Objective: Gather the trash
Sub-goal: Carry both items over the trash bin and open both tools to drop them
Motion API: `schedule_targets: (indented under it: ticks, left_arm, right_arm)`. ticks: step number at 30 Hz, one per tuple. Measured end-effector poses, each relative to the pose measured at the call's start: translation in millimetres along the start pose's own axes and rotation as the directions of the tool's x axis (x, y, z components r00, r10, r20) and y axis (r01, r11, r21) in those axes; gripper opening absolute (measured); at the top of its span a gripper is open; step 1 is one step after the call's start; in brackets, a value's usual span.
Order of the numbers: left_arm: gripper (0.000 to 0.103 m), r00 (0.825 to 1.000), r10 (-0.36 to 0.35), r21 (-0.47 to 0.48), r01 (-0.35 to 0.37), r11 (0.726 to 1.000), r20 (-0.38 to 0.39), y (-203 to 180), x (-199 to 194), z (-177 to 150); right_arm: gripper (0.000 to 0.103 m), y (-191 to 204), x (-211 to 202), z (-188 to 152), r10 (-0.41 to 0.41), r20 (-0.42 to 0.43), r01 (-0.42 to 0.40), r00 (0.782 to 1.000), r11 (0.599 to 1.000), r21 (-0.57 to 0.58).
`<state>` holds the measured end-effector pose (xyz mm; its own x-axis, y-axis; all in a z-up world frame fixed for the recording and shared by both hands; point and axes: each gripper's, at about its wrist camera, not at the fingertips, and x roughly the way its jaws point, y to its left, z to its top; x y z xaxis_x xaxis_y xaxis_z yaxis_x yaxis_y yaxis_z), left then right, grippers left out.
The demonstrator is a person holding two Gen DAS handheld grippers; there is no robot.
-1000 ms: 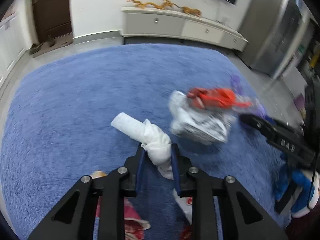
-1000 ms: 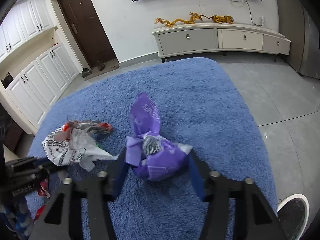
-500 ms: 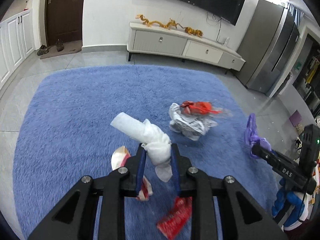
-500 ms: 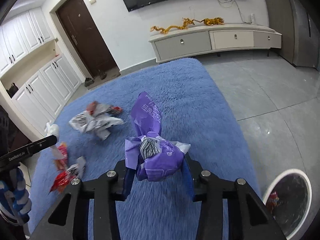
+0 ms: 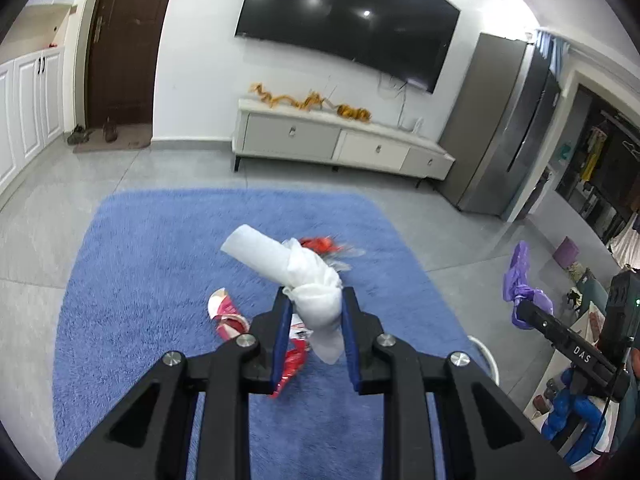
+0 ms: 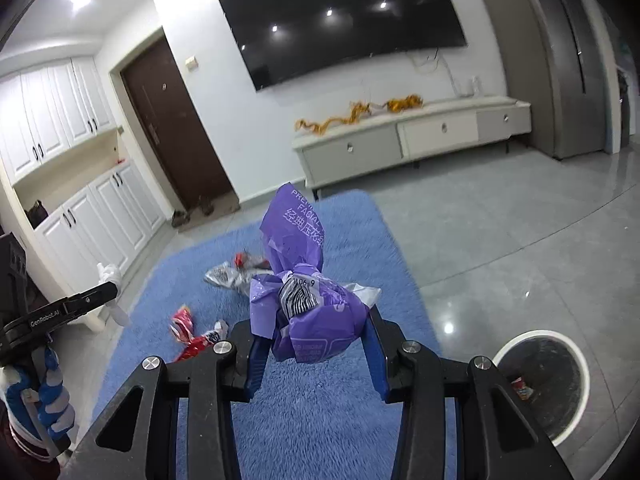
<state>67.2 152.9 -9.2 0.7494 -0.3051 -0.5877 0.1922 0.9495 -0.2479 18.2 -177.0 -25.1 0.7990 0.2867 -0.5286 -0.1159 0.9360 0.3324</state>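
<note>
Left tool (image 5: 315, 320): pinched crumpled white tissue (image 5: 304, 280), held above blue rug (image 5: 140, 280).
Right tool (image 6: 316, 340): clamped purple wrapper (image 6: 308, 304) above rug.
Bin (image 6: 536, 380): stood on floor, lower right.

White tissue (image 5: 308, 280) hides most of the blurred red wrapper (image 5: 320, 245)

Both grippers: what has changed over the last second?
Both rose off the blue rug, each carrying its piece: left gripper the white tissue, right gripper the purple wrapper. The bin came into view. Red wrappers stayed down.
</note>
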Motion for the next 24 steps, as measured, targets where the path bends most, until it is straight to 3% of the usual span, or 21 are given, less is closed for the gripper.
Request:
schedule_targets:
  ticks: [5,10,17,24]
  left_arm:
    - [0.023,0.999,-0.031,0.019,0.031,0.999,0.037,-23.4,-23.9,0.0]
    - [0.023,0.996,-0.086,0.04,0.085,0.996,0.021,-59.4,-21.6,-2.4]
    - [0.023,0.981,-0.184,0.127,0.191,0.973,-0.062,-151.1,18.5,-9.0]
    - [0.023,0.941,-0.275,0.191,0.313,0.93,-0.199,-244.2,82.8,-27.1]
  right_arm:
    - [0.039,-10.9,-45.8,-0.5,-0.059,0.078,0.059,0.995,0.998,-0.001]
    - [0.039,-37.9,-72.6,-8.2,-0.158,0.124,0.156,0.98,0.987,0.027]
    - [0.039,-96.8,-98.9,-20.0,-0.295,0.15,0.278,0.944,0.953,0.123]
    - [0.039,-166.8,-103.8,-41.7,-0.401,0.102,0.37,0.911,0.9,0.228]
